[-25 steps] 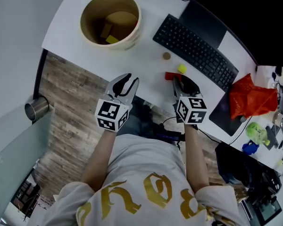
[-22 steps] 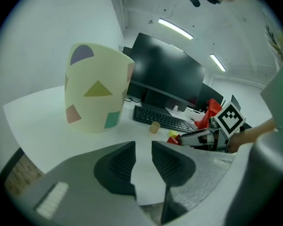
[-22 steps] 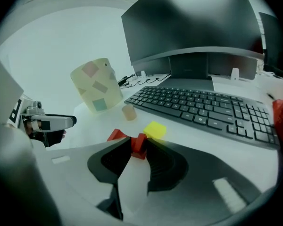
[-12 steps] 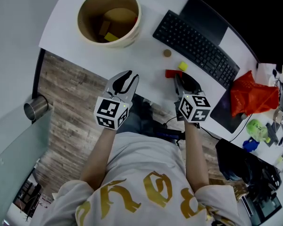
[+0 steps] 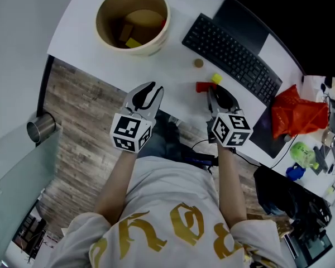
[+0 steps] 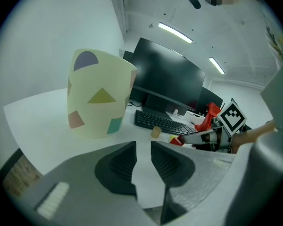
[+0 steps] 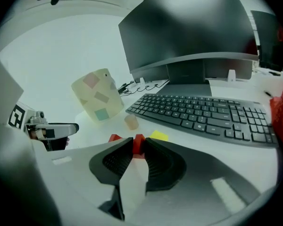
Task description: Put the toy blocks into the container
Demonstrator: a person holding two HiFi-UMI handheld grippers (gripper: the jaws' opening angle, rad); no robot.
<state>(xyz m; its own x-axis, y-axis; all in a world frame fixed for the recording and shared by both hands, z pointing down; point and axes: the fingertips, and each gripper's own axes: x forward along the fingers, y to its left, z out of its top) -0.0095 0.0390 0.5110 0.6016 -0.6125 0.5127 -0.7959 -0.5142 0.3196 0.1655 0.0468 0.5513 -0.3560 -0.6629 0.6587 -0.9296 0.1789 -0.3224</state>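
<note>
Where the curved white desk [image 5: 156, 66] ends, wood-pattern flooring [image 5: 84, 127] shows below, with a metal cup [image 5: 40, 129] standing well to the left of the left tongs [image 5: 149, 88]. A black keyboard [image 5: 231, 52] lies beyond the right tongs [image 5: 211, 91], a dark monitor [image 7: 188, 22] rises behind it, and a crumpled red bag [image 5: 298, 113] sits off to their right.

Both bare forearms reach forward from a white printed shirt. The left tongs hover at the desk's near edge, jaws a narrow gap apart with nothing between them, aimed at the round cream container [image 5: 156, 44] ahead and slightly left. It already has a few blocks [image 5: 127, 38] at its bottom.

The right tongs are low over the desk, jaws closed on the red block [image 5: 202, 86] at their tips. A yellow block [image 5: 215, 79] lies just beyond those tips, and a small round wooden block [image 5: 198, 63] lies a little farther on, toward the container.
</note>
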